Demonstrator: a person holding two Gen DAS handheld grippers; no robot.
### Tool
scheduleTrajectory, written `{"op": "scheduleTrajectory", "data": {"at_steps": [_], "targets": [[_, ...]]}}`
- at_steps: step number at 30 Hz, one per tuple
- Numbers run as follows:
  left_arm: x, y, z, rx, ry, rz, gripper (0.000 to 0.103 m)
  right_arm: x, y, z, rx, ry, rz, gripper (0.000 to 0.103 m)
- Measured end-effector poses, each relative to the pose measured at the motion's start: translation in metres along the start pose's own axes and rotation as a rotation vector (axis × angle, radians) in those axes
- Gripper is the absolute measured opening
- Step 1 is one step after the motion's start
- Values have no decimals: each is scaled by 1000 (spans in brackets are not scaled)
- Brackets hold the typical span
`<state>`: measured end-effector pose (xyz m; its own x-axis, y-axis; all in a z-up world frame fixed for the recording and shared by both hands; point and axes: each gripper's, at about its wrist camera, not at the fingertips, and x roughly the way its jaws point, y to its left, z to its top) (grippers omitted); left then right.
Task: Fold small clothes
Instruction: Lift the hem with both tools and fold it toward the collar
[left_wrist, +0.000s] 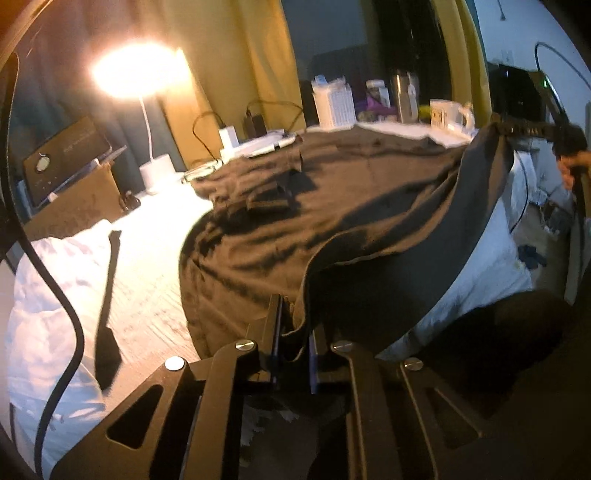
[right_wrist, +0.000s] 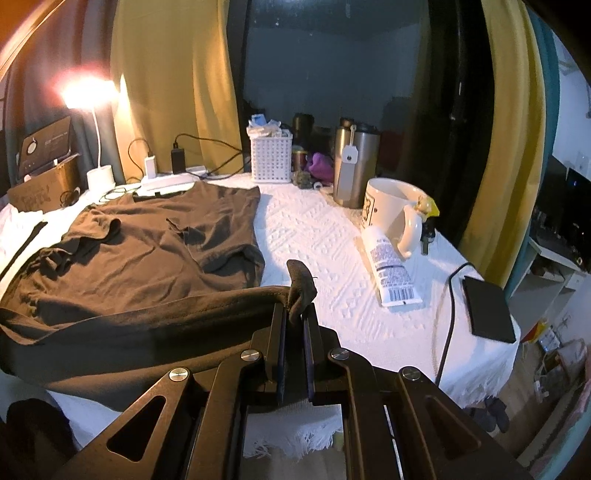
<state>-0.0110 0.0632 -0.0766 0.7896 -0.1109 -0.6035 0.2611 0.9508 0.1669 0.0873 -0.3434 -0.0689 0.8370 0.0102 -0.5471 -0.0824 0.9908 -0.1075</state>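
A brown T-shirt (right_wrist: 140, 251) lies spread on the white-covered tabletop (right_wrist: 317, 229), its collar end toward the lamp (right_wrist: 88, 92) and charger, its near hem lifted off the cloth. Both tongs are pinching that hem: the left tongs (left_wrist: 293, 332) are pressed together on one bottom corner, with the fabric rising in a dark fold across to the other side, and the right tongs (right_wrist: 295, 314) are pressed together on the opposite corner, a small nub of cloth poking up above the pads. In the left wrist view the right tongs show far off at the end of the raised edge, so the hem hangs taut-ish between the two hands. By my reading the step in hand is the first fold: bottom edge gripped, about to be carried up and over toward the collar. The next move calls for both hands to travel together, level with each other and at the same pace, so the hem lands square on the shoulders (the body of the shirt is still rumpled near the sleeve, which may bunch under the fold). The mug (right_wrist: 395, 206), tube (right_wrist: 391, 273) and steel tumbler (right_wrist: 354, 170) stand well apart to the right, clear of the path.
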Motion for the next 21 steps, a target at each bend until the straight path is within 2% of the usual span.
{"op": "scheduleTrajectory", "data": {"at_steps": [5, 8, 21], "targets": [[-18, 4, 16, -23, -72, -2, 10, -18, 2, 9, -6, -43, -9, 8], [-25, 10, 25, -37, -117, 21, 10, -27, 1, 15, -4, -69, -12, 8], [-20, 44, 75, -62, -223, 94, 9, -42, 3, 49, -7, -144, -8, 8]]}}
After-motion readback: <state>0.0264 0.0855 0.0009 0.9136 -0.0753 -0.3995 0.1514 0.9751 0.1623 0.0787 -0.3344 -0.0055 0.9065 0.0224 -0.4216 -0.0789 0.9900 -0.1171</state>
